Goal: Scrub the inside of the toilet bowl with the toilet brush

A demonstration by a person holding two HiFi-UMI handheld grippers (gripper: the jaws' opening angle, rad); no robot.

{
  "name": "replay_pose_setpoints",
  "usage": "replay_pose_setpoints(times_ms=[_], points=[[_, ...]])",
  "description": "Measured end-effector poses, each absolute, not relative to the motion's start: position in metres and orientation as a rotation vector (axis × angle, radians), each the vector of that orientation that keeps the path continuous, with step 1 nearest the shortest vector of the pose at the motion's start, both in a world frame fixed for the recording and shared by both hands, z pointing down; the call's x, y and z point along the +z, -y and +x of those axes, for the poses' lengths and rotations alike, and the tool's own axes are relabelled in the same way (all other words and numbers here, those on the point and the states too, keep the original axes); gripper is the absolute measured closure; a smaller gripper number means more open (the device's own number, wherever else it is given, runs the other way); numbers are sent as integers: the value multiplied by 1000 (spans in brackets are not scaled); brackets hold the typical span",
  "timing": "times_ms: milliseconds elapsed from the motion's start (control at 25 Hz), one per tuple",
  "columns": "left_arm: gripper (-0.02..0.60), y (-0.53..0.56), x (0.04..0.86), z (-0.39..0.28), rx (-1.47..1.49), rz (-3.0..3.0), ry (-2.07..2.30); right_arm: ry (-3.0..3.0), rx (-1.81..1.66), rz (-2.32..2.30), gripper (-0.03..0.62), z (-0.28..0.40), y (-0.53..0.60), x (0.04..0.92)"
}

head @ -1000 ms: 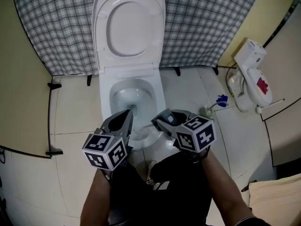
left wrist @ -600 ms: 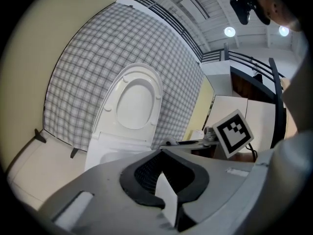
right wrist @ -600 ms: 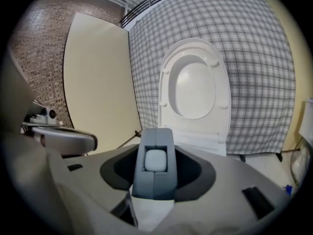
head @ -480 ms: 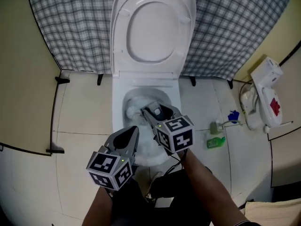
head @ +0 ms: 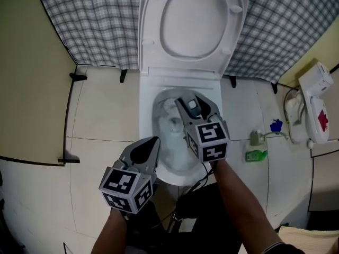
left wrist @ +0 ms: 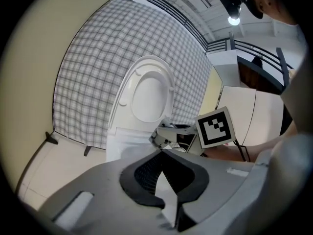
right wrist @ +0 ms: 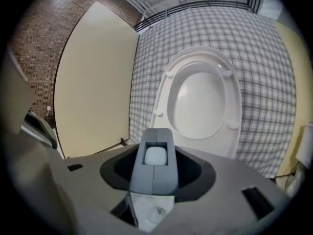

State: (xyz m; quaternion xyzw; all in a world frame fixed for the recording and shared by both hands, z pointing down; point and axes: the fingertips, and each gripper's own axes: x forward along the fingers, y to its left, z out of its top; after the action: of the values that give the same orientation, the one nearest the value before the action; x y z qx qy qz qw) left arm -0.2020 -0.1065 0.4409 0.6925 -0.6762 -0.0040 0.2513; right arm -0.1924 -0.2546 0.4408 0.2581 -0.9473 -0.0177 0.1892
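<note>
Over the toilet bowl (head: pixel 146 127) the right gripper (head: pixel 193 106) is clenched on the grey handle of the toilet brush (right wrist: pixel 155 170). The handle's blocky end, with its pale insert, stands up between the jaws in the right gripper view. A second ago this gripper sat at the bowl's near rim. It has since travelled inward and now reaches across the middle of the bowl toward its back wall. What appears to be the brush's pale head (head: pixel 170 108) lies low at the back of the bowl, where half a second ago it was against the bowl's left wall. That shift suggests a scrubbing stroke is under way rather than only an approach, with the head sweeping from the side wall round to the rear. Whether the bristles actually press on the porcelain cannot be told. The left gripper (head: pixel 152 143) has drawn back from the bowl's front rim. It now hangs just outside the bowl's front left corner with its jaws brought together on nothing, so it takes no part in the work. The seat and lid (head: pixel 196 20) stand raised behind the bowl, leaving the inside open. Much of the bowl's near and right walls likely remains to be scrubbed.
</note>
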Motion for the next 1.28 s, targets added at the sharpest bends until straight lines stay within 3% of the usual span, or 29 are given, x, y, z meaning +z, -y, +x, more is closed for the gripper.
replay_pose_setpoints(times_ms=[800, 1280], points=[[572, 116, 452, -167, -24, 1940, 1787, 2550, -66, 970, 385, -84, 267, 445], [572, 132, 390, -128, -11, 2090, 1782, 2779, -78, 937, 387, -50, 243, 322]])
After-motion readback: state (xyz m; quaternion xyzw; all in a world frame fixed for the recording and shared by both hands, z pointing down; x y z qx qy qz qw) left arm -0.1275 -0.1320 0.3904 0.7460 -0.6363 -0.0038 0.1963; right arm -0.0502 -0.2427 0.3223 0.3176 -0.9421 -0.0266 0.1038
